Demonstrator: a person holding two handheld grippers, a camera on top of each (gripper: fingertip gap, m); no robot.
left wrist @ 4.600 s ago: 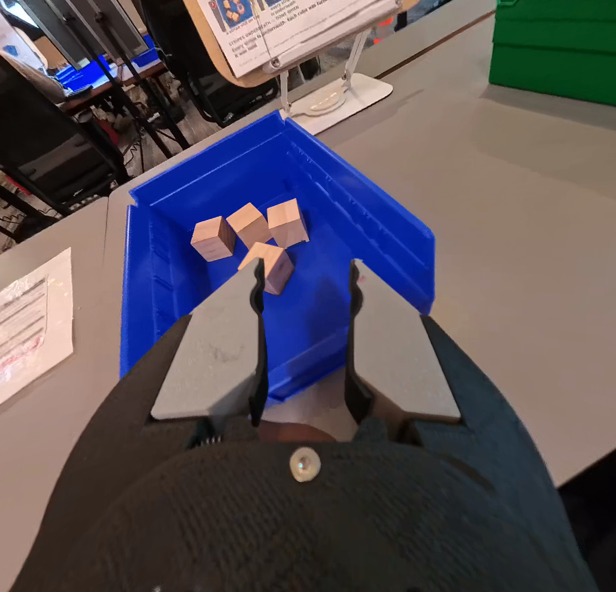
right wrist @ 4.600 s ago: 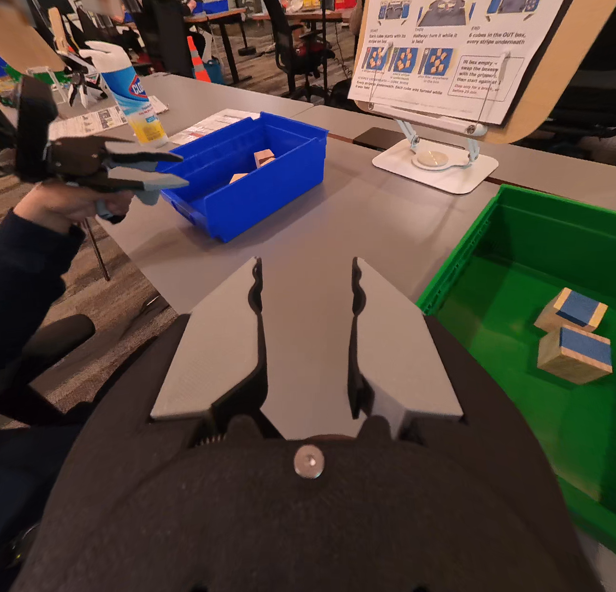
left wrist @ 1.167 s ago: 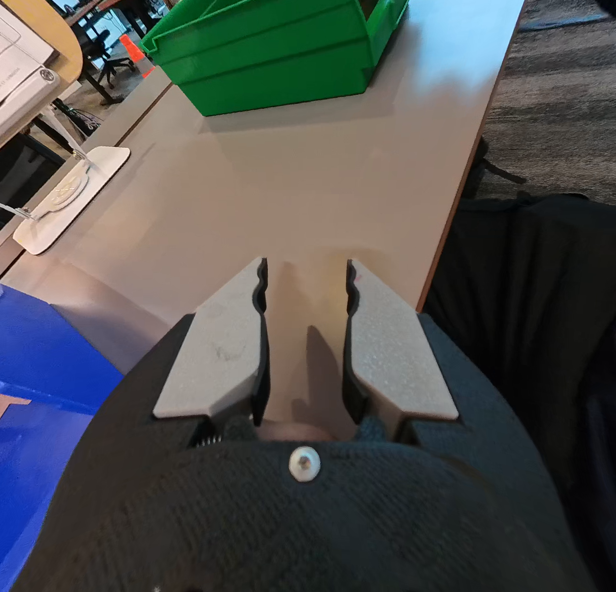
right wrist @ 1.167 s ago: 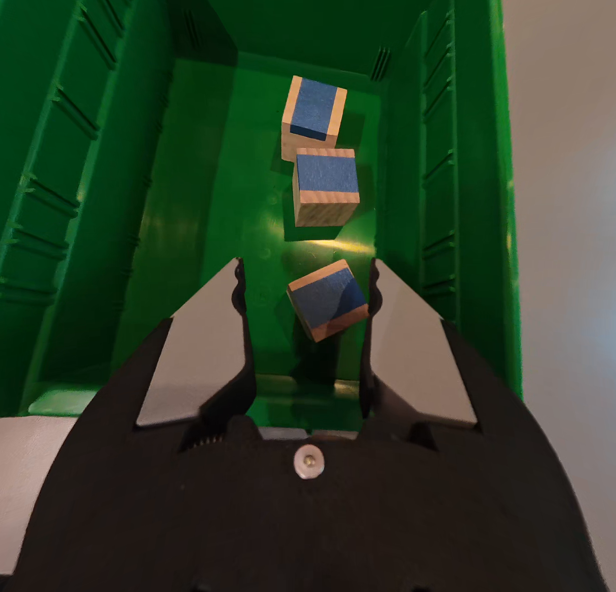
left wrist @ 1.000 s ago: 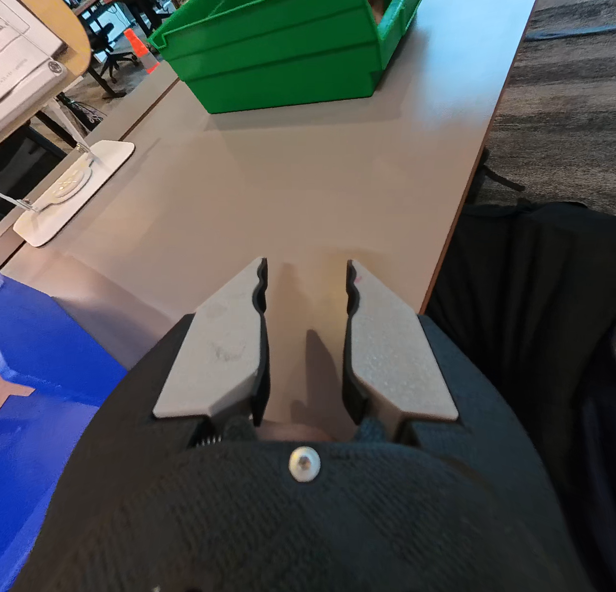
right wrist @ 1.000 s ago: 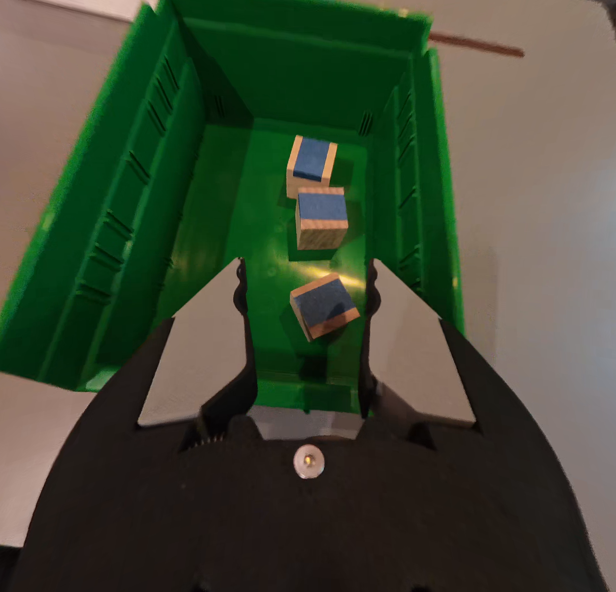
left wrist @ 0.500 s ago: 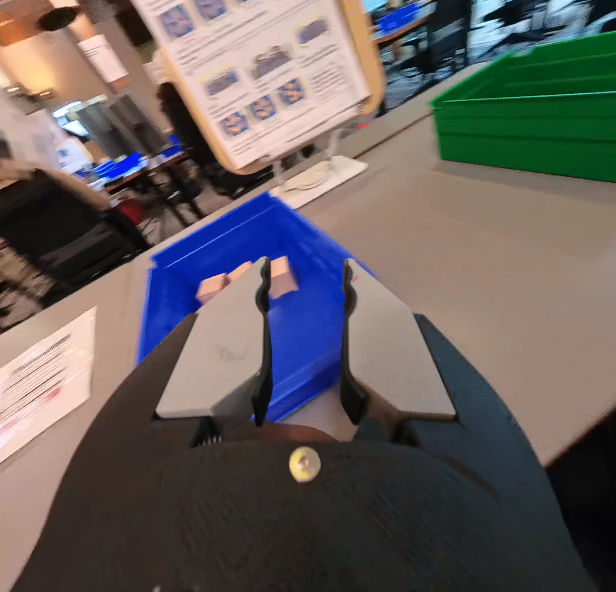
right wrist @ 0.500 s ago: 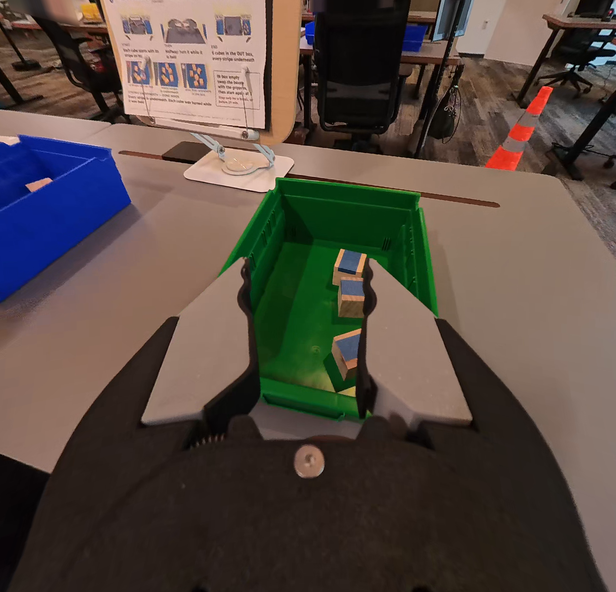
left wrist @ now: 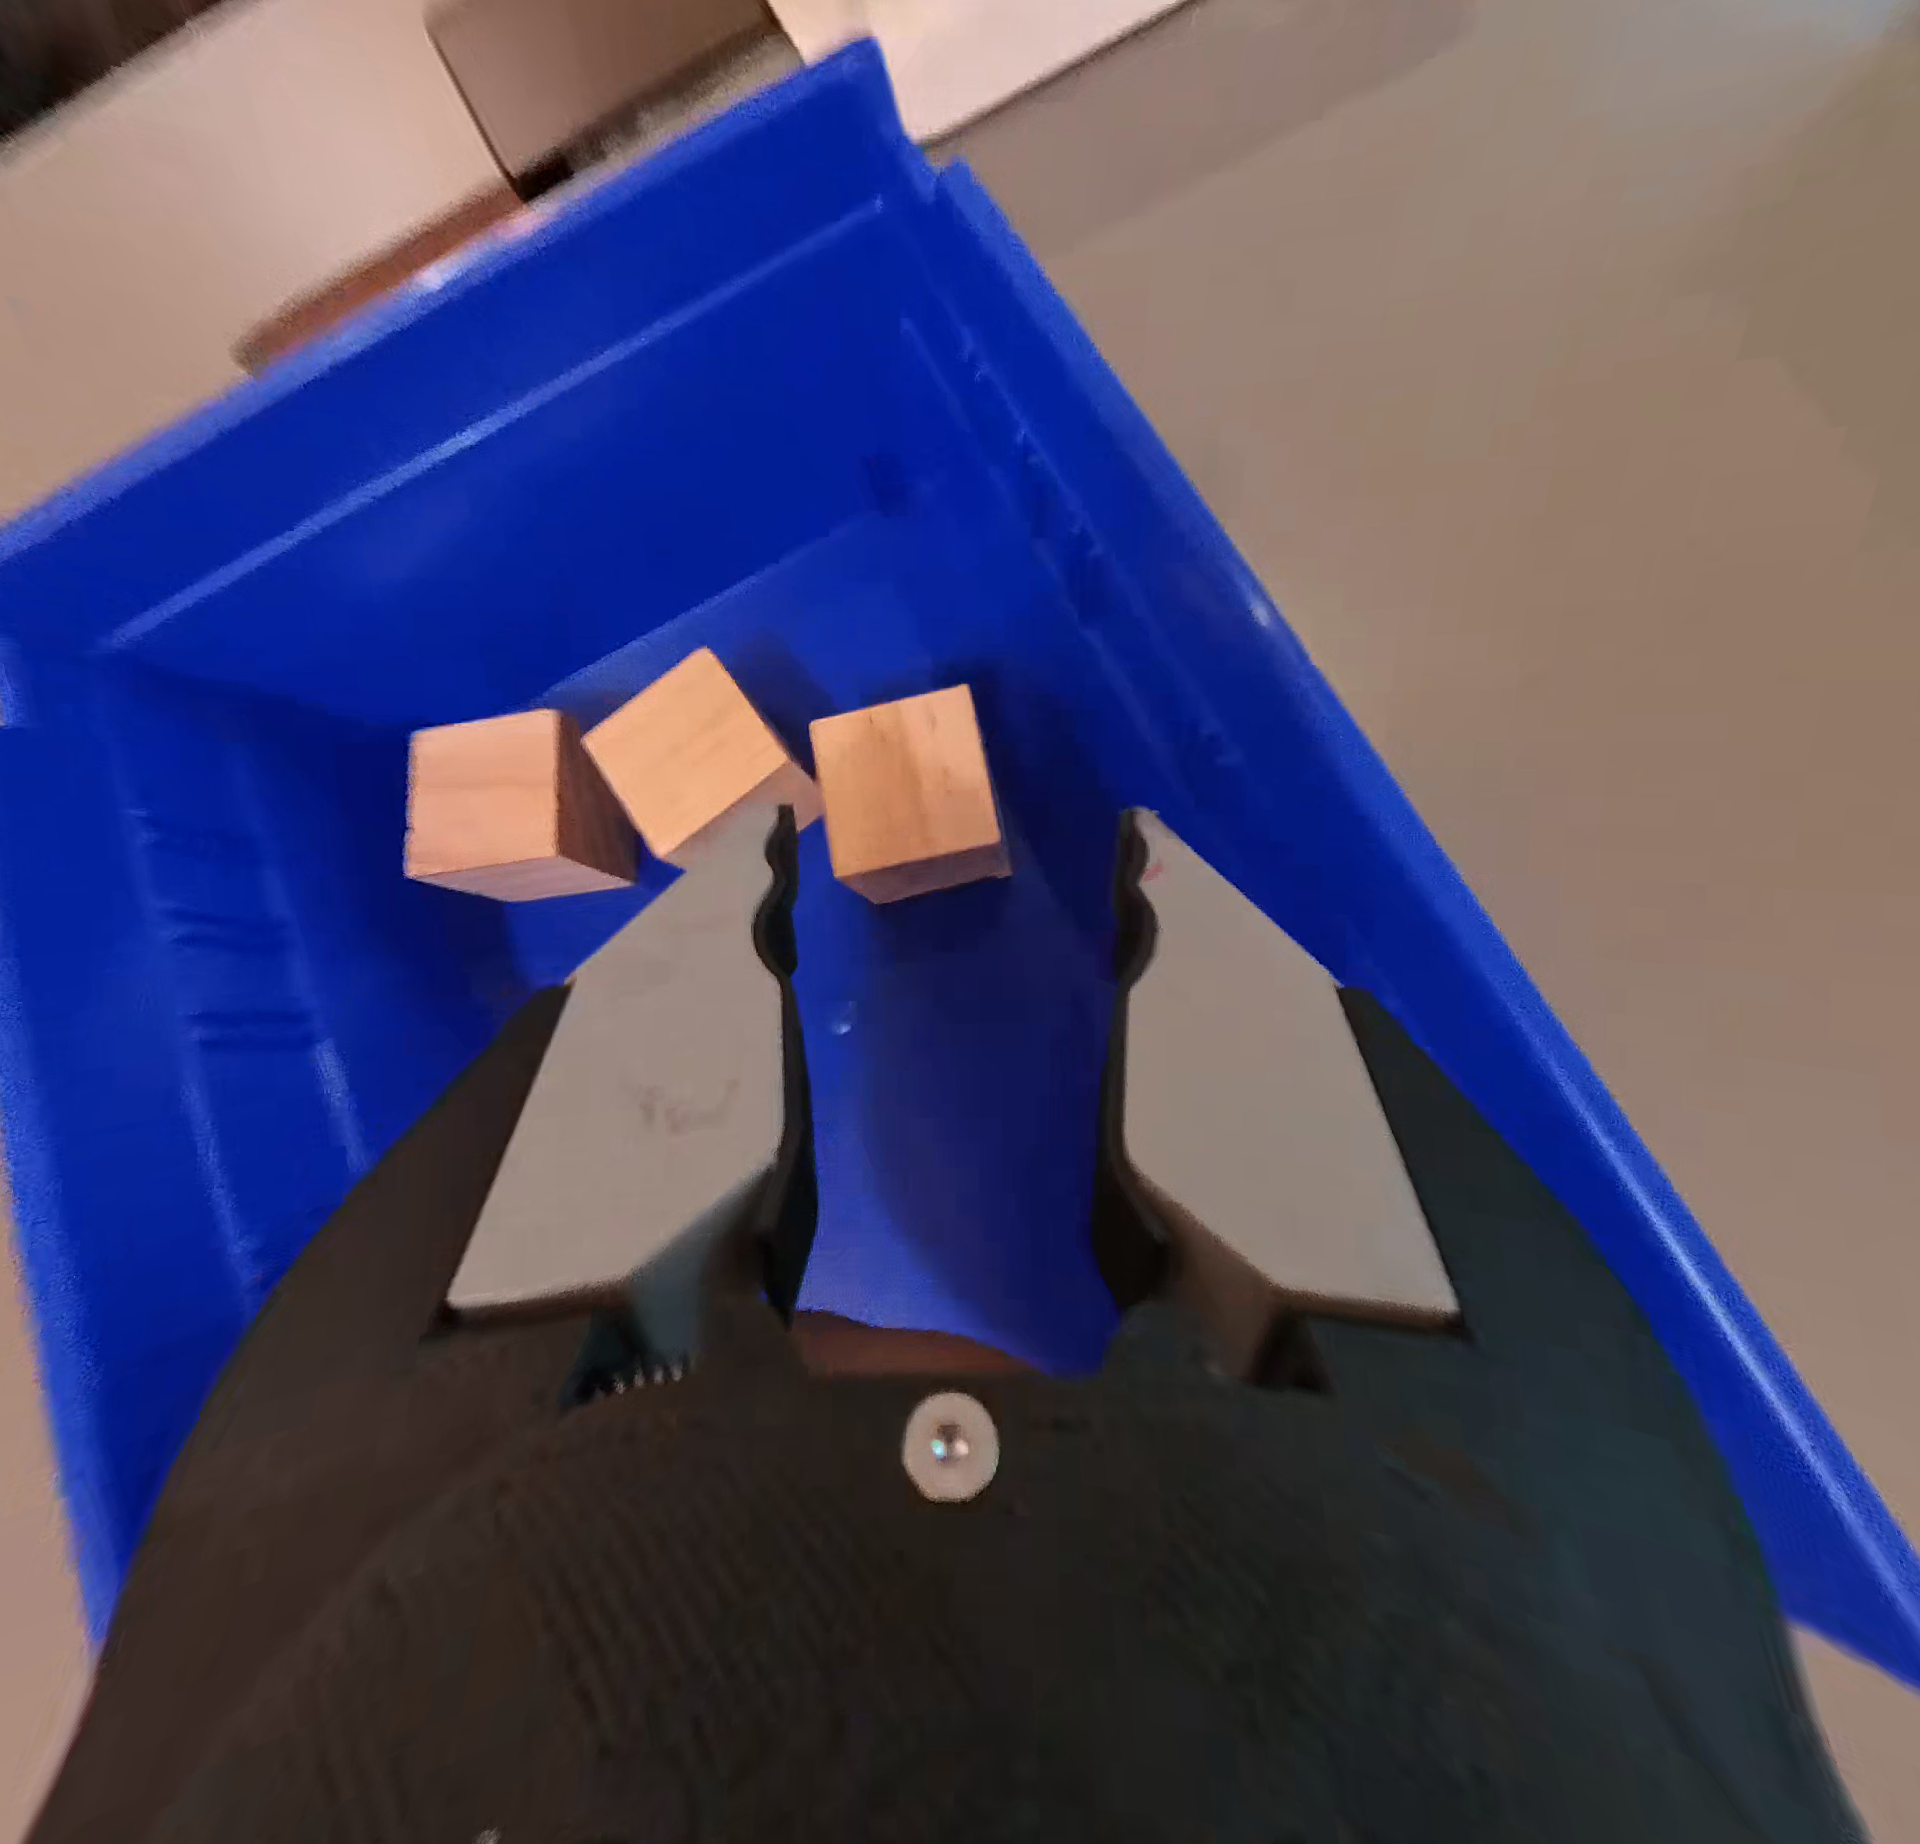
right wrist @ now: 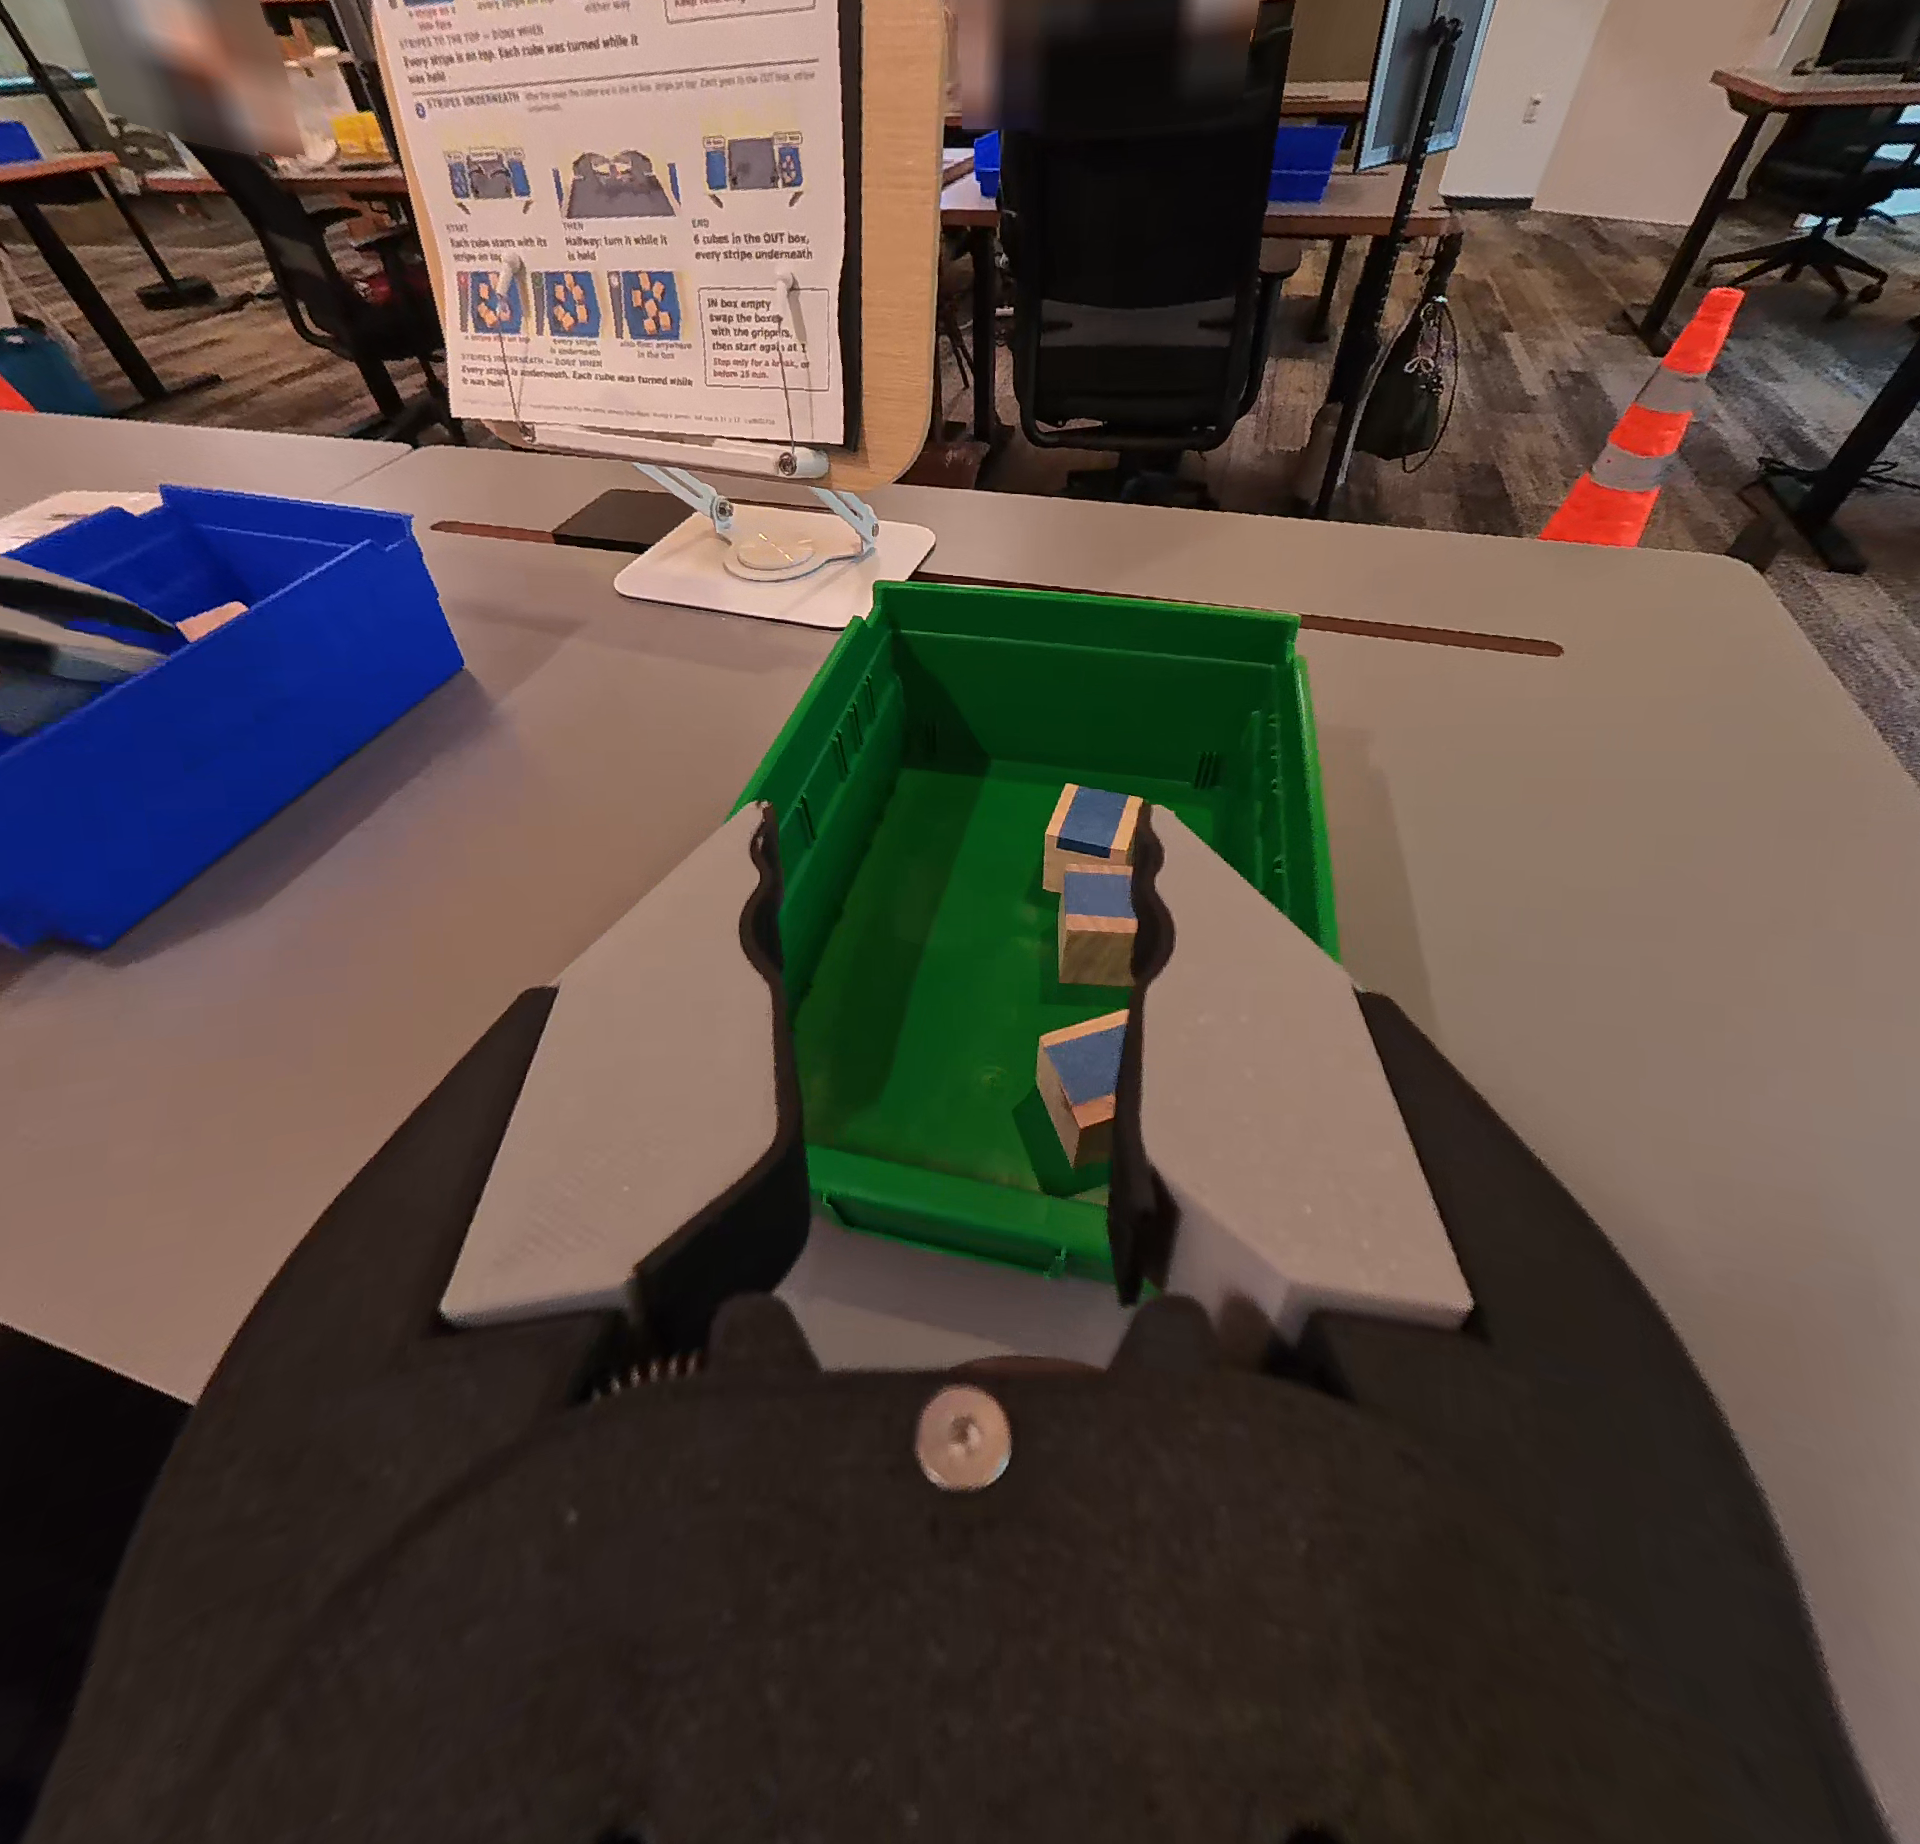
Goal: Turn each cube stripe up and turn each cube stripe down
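The left tool (left wrist: pixel 956 838), released, hangs over the blue bin (left wrist: pixel 1195 568), lined up on the rightmost plain-topped cube (left wrist: pixel 904 792), likely to pick it for turning. The right tool (right wrist: pixel 951 838), also released, waits above the green bin (right wrist: pixel 1081 620), where three cubes (right wrist: pixel 1096 927) lie stripe up.

Left wrist view motion-blurred. Middle cube (left wrist: pixel 694 748) partly behind left gripper's finger (left wrist: pixel 665 1056); stripes not visible on blue-bin cubes. Right gripper's finger (right wrist: pixel 1262 1056) covers edges of three striped cubes (right wrist: pixel 1091 921). Blue bin (right wrist: pixel 260 693) cut off at left edge.
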